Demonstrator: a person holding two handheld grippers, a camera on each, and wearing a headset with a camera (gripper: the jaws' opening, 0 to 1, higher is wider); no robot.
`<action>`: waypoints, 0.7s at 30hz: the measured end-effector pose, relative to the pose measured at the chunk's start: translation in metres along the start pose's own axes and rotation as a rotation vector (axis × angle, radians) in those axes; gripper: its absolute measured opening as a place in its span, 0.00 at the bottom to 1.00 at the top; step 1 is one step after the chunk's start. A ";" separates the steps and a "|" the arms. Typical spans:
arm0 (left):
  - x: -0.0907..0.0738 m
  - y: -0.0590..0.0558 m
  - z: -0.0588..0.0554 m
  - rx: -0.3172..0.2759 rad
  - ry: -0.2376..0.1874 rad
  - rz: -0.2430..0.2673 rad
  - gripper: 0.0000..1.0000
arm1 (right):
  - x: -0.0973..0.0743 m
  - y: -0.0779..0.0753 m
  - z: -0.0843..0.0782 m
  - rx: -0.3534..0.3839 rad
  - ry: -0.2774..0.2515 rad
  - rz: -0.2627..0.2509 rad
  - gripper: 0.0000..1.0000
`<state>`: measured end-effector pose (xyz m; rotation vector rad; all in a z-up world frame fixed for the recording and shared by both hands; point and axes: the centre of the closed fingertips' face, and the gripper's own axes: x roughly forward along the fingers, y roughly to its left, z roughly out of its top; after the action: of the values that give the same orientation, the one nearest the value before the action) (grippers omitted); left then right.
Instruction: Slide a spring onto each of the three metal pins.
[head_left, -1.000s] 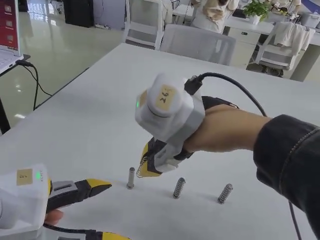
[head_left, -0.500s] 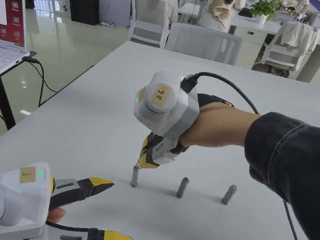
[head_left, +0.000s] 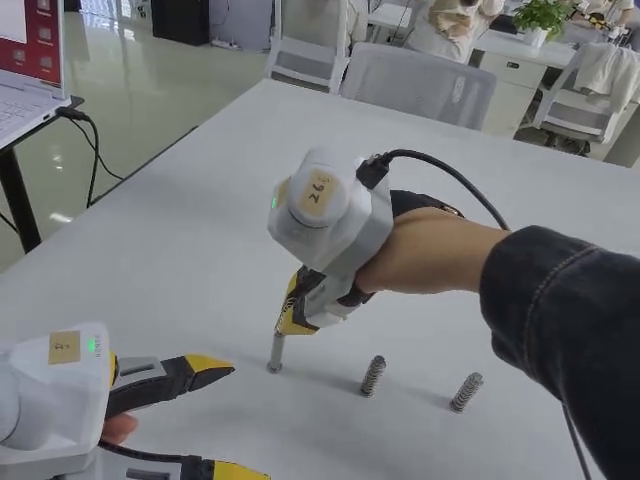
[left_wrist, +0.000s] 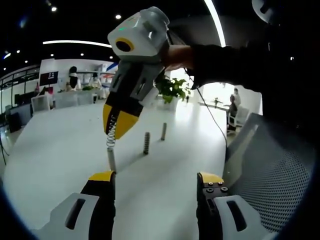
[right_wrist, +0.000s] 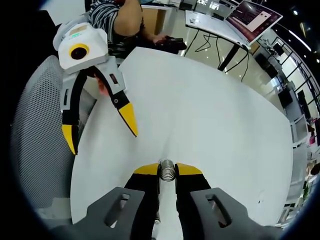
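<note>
We see the right gripper (head_left: 290, 322), fingers pinching a coiled steel spring (left_wrist: 111, 134) directly over the bare upright metal pin (head_left: 275, 353) on the white desk (head_left: 180, 240); the left gripper (head_left: 238, 420) sits nearby, fingers spread.

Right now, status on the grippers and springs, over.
Right gripper shut on a spring, lower end at the tip of the bare pin. Left gripper open, empty. Other two pins already sprung. Nothing in the way.

a grey chair (head_left: 415, 88) stands behind the white table (head_left: 200, 230) on glossy floor (head_left: 160, 80).
</note>
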<state>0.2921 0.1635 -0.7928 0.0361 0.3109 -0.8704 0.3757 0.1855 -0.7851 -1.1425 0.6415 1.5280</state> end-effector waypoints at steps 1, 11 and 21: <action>0.000 0.000 0.000 0.000 0.000 0.000 0.61 | 0.001 0.000 0.000 -0.001 0.001 0.001 0.08; -0.002 0.002 -0.003 -0.008 -0.001 0.007 0.60 | 0.010 -0.001 -0.003 0.000 0.021 0.015 0.08; -0.002 0.002 -0.004 -0.013 0.002 0.007 0.59 | 0.021 0.000 -0.007 0.010 0.037 0.039 0.08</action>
<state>0.2918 0.1671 -0.7960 0.0260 0.3180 -0.8615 0.3783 0.1879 -0.8069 -1.1592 0.6998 1.5379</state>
